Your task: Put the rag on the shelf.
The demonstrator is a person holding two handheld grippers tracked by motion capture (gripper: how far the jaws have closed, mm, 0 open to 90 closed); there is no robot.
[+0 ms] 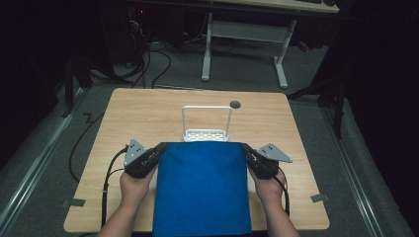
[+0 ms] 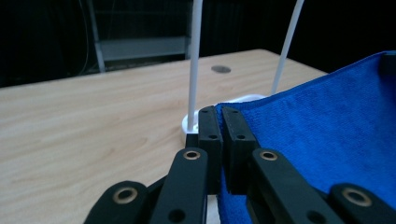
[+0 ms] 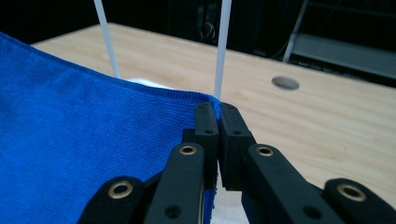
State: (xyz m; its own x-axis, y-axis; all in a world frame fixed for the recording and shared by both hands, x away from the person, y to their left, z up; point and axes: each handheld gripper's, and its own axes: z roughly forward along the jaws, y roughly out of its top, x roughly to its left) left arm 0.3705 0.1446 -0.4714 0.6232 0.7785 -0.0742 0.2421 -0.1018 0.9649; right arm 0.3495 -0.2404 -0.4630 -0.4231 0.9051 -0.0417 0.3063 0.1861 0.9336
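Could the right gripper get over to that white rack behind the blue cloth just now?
Probably not freely. The right gripper is shut on a corner of the blue cloth, and the left gripper pinches the other corner. The white rack stands just beyond the cloth's far edge, with bare table around it.

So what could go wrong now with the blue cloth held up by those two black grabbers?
The left gripper and right gripper each pinch only a corner of the fluffy blue cloth, so a corner might slip out and the cloth would sag. The white wire rack stands just beyond the cloth's far edge; a low pass could bump it, and it might tip. The near part drapes over the wooden table's edge, so it could drag.
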